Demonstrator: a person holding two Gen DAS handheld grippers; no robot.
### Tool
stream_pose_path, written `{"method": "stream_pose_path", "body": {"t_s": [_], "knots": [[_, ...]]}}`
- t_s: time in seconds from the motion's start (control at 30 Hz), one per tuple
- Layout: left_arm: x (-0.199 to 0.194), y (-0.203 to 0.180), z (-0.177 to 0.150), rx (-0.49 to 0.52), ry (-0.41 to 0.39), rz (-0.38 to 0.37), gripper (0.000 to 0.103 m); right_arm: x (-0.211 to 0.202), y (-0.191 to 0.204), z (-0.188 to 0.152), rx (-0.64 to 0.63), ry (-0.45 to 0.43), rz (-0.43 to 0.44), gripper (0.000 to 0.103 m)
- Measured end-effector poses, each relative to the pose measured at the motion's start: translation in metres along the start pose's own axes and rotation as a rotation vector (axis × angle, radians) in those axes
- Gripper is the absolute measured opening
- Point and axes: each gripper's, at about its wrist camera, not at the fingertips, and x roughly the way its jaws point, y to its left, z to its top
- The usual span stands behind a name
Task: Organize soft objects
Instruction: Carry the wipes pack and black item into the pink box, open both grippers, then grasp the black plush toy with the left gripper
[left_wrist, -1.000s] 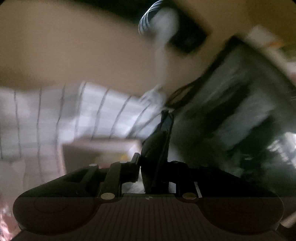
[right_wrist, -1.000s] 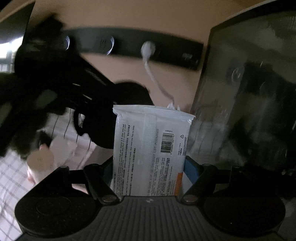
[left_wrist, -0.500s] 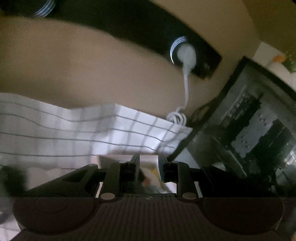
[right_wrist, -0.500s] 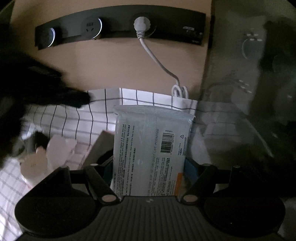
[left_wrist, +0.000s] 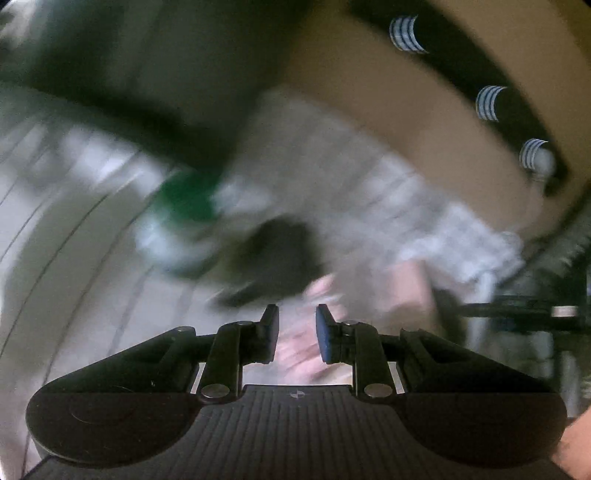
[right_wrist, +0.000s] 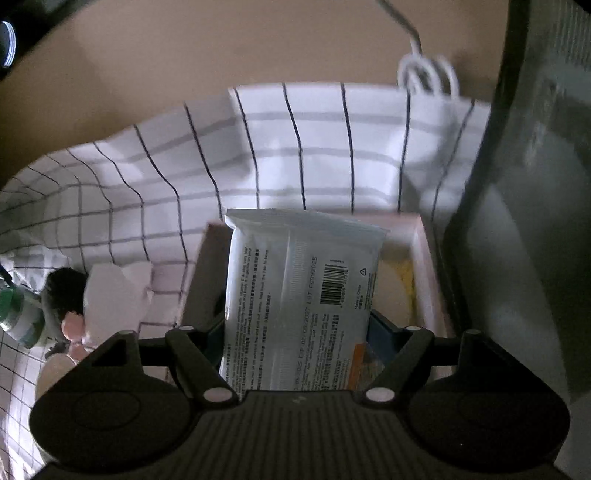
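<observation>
Two downward claw-mounted views, shared checked cloth (right_wrist: 295, 155)

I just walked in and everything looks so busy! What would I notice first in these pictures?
First you'd spot the white wipes packet, clamped upright in the right hand-held gripper, right in the middle of its view. It hangs over an open pink box on a checked cloth. The other view is one big blur, with the left hand-held gripper empty, its jaws only slightly apart, and a green smudge to the left.

Box (right_wrist: 424, 254) set on checked cloth (right_wrist: 295, 147), against cabinet (right_wrist: 524, 221) at right. Pack (right_wrist: 299, 295) held over box. Bottle (right_wrist: 18, 314) and tissue (right_wrist: 110, 291) laid left of box. Cable (right_wrist: 424, 74) coiled behind cloth.
</observation>
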Motion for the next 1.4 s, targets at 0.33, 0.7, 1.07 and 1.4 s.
{"method": "stream_pose_path", "body": {"t_s": [0.33,0.7,1.07,1.4], "knots": [[0.012,0.030,-0.027,-0.044,0.082,-0.003,0.024,0.049,-0.003,-0.029,-0.013,-0.014,-0.167,0.079],[-0.006,0.024,-0.019,0.042,0.070,-0.019,0.024,-0.013,0.021,-0.022,0.018,-0.218,-0.128,0.080],[-0.014,0.049,-0.010,0.076,0.071,-0.002,0.024,-0.091,0.125,-0.008,-0.148,-0.258,-0.028,0.080],[-0.024,0.094,-0.017,0.093,0.034,-0.032,0.024,-0.047,0.257,-0.007,-0.217,-0.008,0.124,0.080]]}}
